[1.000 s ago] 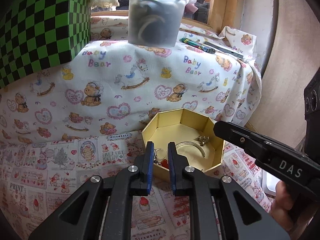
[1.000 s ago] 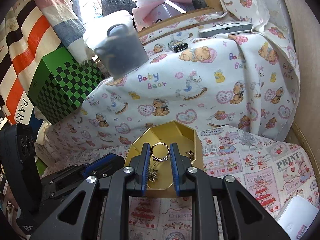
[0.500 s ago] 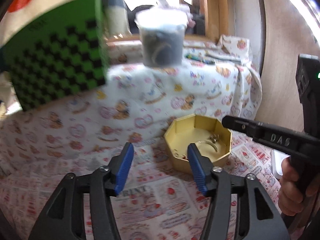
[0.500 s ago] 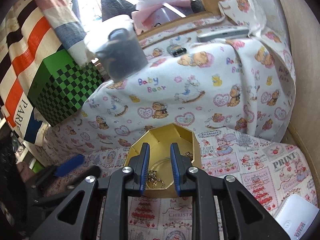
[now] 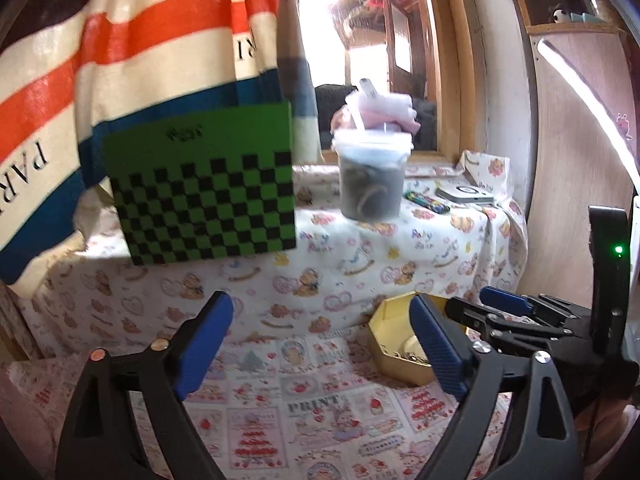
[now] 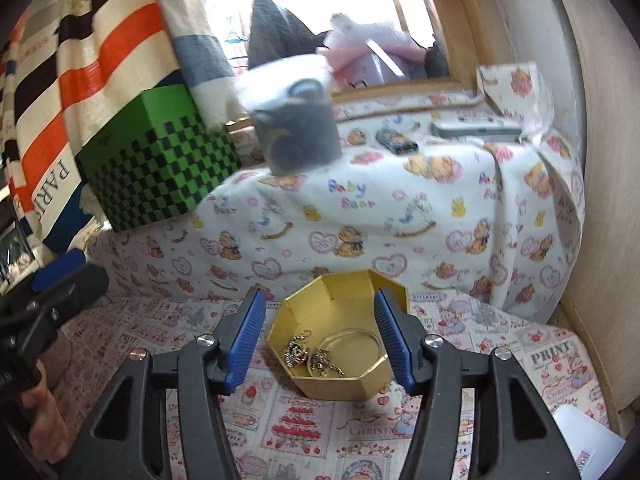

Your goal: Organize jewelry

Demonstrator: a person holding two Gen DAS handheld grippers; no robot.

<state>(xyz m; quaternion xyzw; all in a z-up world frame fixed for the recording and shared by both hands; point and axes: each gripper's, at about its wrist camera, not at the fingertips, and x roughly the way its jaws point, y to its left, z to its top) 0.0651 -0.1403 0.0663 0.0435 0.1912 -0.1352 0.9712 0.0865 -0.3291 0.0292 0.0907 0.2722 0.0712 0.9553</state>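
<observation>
A gold octagonal box [image 6: 332,292] sits on the printed cloth and holds a bangle [image 6: 352,336], a brooch [image 6: 296,350] and a chain piece [image 6: 324,362]. My right gripper [image 6: 320,340] is open and empty, its blue pads on either side of the box, a little above it. My left gripper [image 5: 320,344] is open and empty, pulled back to the left of the box [image 5: 390,338], which its right finger partly hides. The right gripper also shows at the right edge of the left wrist view [image 5: 504,304].
A green checkered box [image 5: 204,188] and a translucent tub [image 5: 370,172] stand on the raised bear-print ledge behind. A remote [image 6: 476,130] and a small dark object [image 6: 396,140] lie there too. A white item [image 6: 588,436] lies at the front right. A wall is on the right.
Both grippers opened wide. The ring held by the right gripper a second ago is gone from its jaws. The left gripper pulled back and left from the box.
</observation>
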